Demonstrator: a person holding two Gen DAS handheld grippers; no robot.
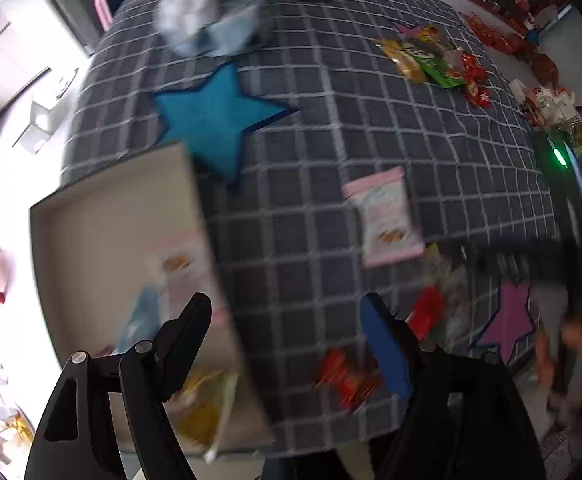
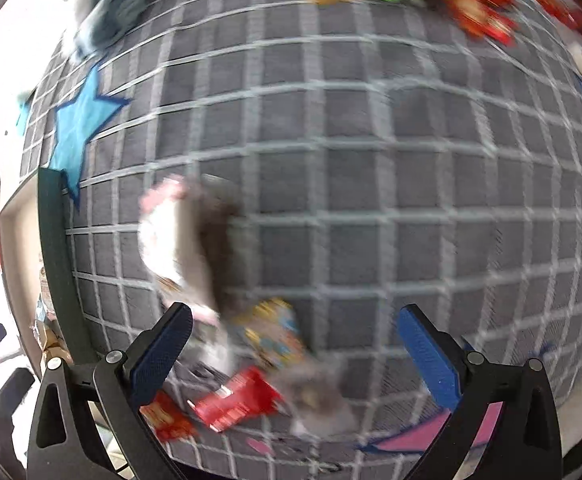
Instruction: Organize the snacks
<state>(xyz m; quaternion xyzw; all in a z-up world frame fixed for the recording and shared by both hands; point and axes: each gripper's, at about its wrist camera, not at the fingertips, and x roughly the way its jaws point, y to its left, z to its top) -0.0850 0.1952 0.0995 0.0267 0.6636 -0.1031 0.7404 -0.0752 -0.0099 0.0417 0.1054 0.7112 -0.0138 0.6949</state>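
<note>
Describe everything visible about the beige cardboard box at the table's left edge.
The beige cardboard box is a shallow, open-topped tray with low walls and a plain matte inside, lying flat on the grey checked tablecloth beside the blue felt star. It holds a pink-and-white snack packet, a yellow packet and a pale blue one. The left gripper hangs open above its near corner.

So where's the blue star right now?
In the left wrist view the blue star lies flat on the checked tablecloth, upper left, between the crumpled pale cloth and the far corner of the beige box.
</note>
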